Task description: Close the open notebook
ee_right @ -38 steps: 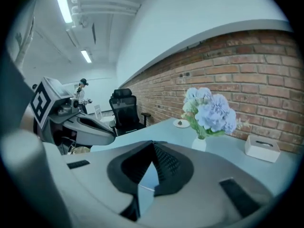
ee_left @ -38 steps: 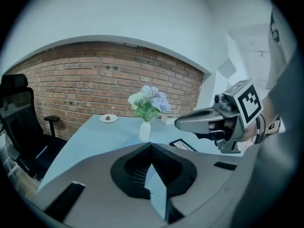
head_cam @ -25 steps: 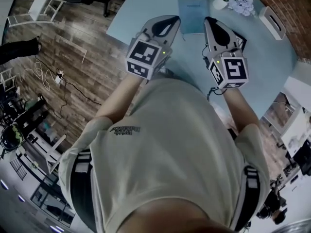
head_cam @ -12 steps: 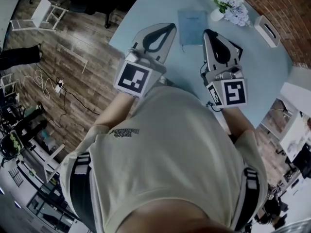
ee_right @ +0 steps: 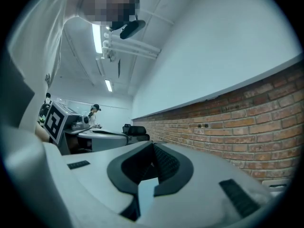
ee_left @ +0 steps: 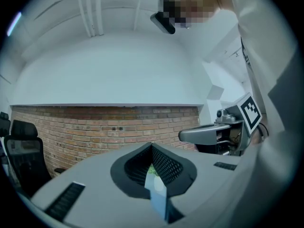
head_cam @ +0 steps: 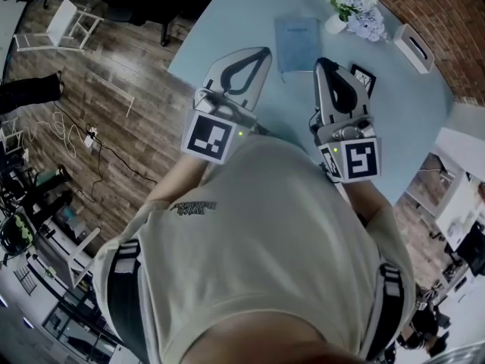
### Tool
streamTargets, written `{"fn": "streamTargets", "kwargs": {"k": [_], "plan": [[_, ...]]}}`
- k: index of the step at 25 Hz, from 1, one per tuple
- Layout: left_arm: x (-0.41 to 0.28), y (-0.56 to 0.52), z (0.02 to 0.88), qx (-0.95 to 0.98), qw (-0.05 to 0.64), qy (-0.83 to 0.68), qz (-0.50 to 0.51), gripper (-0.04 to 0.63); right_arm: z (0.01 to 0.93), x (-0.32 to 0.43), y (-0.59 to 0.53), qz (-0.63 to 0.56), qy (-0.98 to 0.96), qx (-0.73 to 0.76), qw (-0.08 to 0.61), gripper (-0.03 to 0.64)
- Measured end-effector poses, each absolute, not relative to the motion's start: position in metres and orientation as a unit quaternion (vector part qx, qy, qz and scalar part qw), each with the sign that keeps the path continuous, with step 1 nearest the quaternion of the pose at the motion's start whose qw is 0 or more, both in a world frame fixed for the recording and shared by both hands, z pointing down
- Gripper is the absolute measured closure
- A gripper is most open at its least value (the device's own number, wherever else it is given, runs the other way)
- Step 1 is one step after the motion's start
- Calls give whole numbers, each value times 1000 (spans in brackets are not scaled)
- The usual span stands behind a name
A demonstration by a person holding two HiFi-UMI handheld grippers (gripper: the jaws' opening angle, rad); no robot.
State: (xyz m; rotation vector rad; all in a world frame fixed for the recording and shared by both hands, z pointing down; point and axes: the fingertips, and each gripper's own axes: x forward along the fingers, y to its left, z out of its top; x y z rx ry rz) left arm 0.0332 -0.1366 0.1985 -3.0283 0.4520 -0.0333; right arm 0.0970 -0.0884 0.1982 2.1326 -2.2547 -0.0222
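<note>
A blue-grey notebook [head_cam: 297, 42] lies flat on the light blue table [head_cam: 409, 105] with its cover up, looking closed. My left gripper [head_cam: 263, 51] hovers level just left of and nearer than the notebook, apart from it, jaws shut with nothing between them. My right gripper [head_cam: 321, 63] hangs level to the notebook's near right, also shut and holding nothing. The left gripper view shows its own jaw tips meeting [ee_left: 152, 146] against a brick wall, with the right gripper [ee_left: 184, 136] beside it. In the right gripper view the jaws [ee_right: 153, 144] are likewise shut.
A white vase of flowers [head_cam: 350, 0] stands behind the notebook. A white box [head_cam: 413, 42] sits at the table's far right, and a small dark-framed object [head_cam: 362, 76] lies beside the right gripper. Wooden floor with cables [head_cam: 83, 123] lies to the left.
Both grippers have risen and drawn back a little from the notebook toward the body. The notebook lies as before, and both jaws stay shut.
</note>
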Motion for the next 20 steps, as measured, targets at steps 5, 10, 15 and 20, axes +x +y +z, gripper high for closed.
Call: {"fn": "streamTargets", "kwargs": {"k": [5,10,15,20], "plan": [[34,-135,208,-988,31,149,-31,583,201,96,-87,-5,-728,686,23,615],[39,-129,221,-990,24,130,-59,583,205,97,-86,3,-729,684,14,615],[39,-123,225,-990,24,119,-72,583,206,95,-86,4,-731,683,18,615],[38,-120,226,-990,27,117,-79,583,210,92,-87,4,-730,683,29,615]]}}
